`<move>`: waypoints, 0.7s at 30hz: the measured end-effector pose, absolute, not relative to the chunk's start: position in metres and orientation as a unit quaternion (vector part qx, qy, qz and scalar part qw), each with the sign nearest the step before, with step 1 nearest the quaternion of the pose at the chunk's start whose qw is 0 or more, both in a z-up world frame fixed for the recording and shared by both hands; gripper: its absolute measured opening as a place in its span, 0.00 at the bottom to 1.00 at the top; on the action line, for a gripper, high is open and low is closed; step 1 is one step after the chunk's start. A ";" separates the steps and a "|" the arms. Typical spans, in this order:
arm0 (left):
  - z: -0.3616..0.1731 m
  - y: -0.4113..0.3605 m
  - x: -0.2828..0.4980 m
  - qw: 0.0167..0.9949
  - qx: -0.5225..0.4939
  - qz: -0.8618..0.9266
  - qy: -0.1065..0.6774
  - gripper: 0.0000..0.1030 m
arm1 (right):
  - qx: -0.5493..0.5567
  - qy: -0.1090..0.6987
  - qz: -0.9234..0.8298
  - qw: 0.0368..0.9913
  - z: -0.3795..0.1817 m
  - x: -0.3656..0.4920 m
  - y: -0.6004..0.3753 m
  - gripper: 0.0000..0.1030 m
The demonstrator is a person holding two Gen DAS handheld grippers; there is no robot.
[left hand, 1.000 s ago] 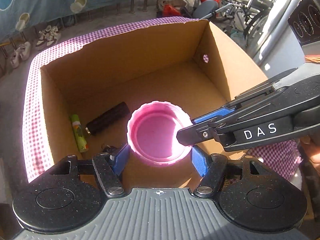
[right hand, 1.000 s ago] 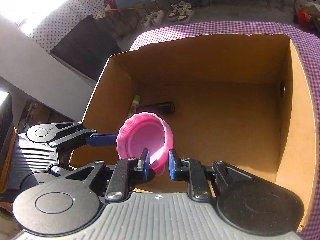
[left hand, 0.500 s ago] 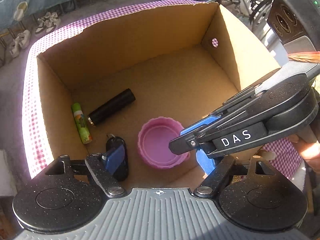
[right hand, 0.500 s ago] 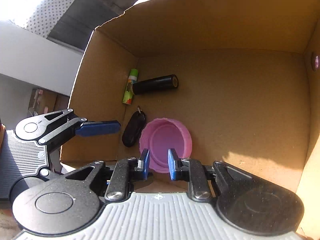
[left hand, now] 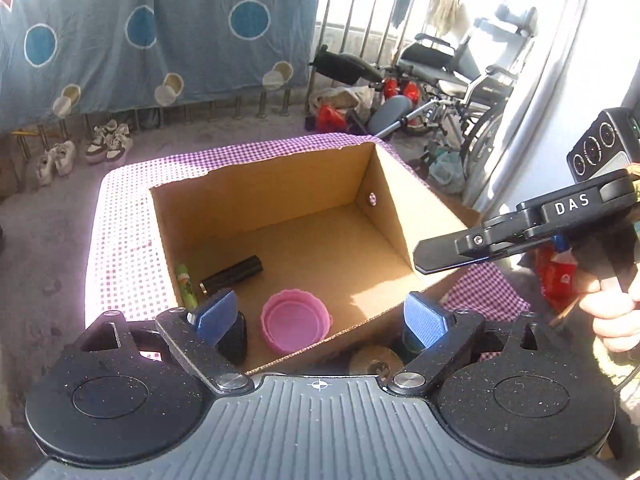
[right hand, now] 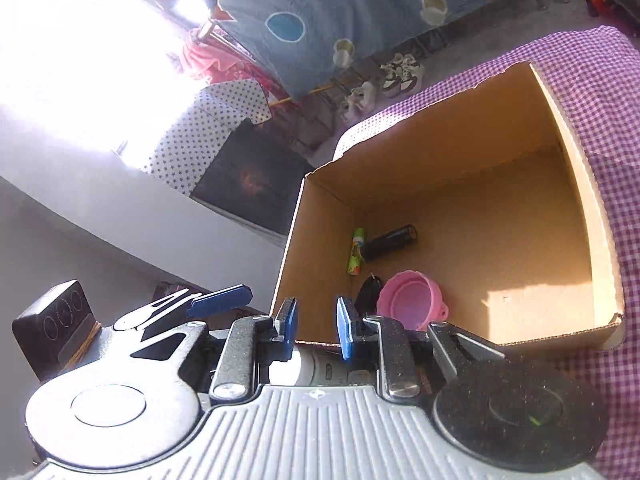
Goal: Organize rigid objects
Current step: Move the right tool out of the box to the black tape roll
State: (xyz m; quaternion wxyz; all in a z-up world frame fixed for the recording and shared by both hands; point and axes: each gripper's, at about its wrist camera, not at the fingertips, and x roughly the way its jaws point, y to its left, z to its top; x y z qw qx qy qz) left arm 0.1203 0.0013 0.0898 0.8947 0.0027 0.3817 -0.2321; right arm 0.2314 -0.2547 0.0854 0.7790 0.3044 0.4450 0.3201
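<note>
Four things lie on the floor of the open cardboard box [left hand: 276, 196], all toward its left near corner. A pink lid [left hand: 295, 324], open side up, sits close to the near wall. Just left of it lies a black key fob [right hand: 368, 294], partly hidden in the left wrist view behind a blue pad. Farther back, a black cylinder [left hand: 232, 274] lies on its side, and a green tube [left hand: 185, 285] lies along the left wall beside it.

The box stands on a desk covered with a purple checked cloth [left hand: 120, 256].

The left tongs [left hand: 320, 318] are spread wide and opening further, with nothing pressed between the blue pads [left hand: 425, 320]; they hang above the box's near edge, clear of the lid. The right tongs [right hand: 316, 328] stand narrow, their jaws parting a little, and nothing is gripped between them. Seen from the left wrist, they sit off to the right of the box, held in a person's hand [left hand: 614, 316].

Just under both tongs, outside the near wall of the box, more objects show partly: a round brass-coloured piece [left hand: 374, 362] and a pale cylindrical thing [right hand: 308, 368], too hidden to identify.

Beyond the desk hang a blue cloth with circles [left hand: 160, 28], with pairs of shoes [left hand: 110, 142] on the floor and a wheelchair [left hand: 460, 80] at the far right.
</note>
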 end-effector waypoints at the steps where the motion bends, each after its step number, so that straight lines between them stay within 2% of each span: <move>1: 0.088 0.001 0.110 0.897 0.005 -0.232 0.375 0.89 | 0.318 0.433 0.321 0.780 0.084 0.215 -0.260 0.28; 6: 0.067 0.003 0.076 0.899 -0.003 -0.234 0.370 0.91 | 0.344 0.397 0.304 0.795 0.066 0.153 -0.268 0.47; 11: 0.033 -0.003 0.056 0.893 0.003 -0.223 0.391 0.91 | 0.348 0.413 0.262 0.799 0.018 0.119 -0.251 0.49; 16: -0.003 -0.019 0.055 0.879 0.028 -0.200 0.431 0.89 | 0.389 0.456 0.273 0.753 -0.026 0.114 -0.227 0.49; 21: -0.025 -0.027 0.054 0.882 0.047 -0.176 0.435 0.82 | 0.305 0.470 0.242 0.792 -0.031 0.122 -0.196 0.49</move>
